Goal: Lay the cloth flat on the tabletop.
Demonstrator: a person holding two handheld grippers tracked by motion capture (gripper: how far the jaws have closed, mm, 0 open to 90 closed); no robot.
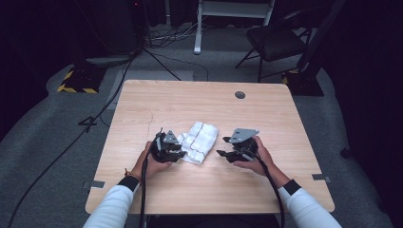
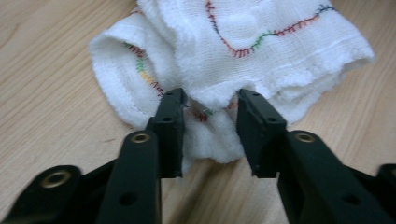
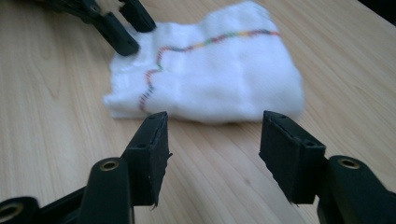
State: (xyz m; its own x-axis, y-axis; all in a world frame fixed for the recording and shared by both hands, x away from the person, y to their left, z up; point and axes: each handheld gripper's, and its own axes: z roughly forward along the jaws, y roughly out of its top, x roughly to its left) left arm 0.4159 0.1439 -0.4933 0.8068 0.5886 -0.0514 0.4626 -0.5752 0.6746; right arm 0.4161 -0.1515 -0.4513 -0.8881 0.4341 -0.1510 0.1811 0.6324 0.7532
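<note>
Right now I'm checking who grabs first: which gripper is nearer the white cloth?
Left. The left gripper has its fingers around the white cloth at its edge. The right gripper stands off to the cloth's other side, bare table between its fingers.

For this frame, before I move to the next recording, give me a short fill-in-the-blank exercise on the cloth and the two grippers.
1. The folded cloth on the wooden table is ____ in colour, with multicoloured stitching.
2. An edge of the cloth lies between the jaws of the ____ gripper.
3. The right gripper has only bare ____ between its jaws, short of the cloth.

Missing words: white; left; table
</note>
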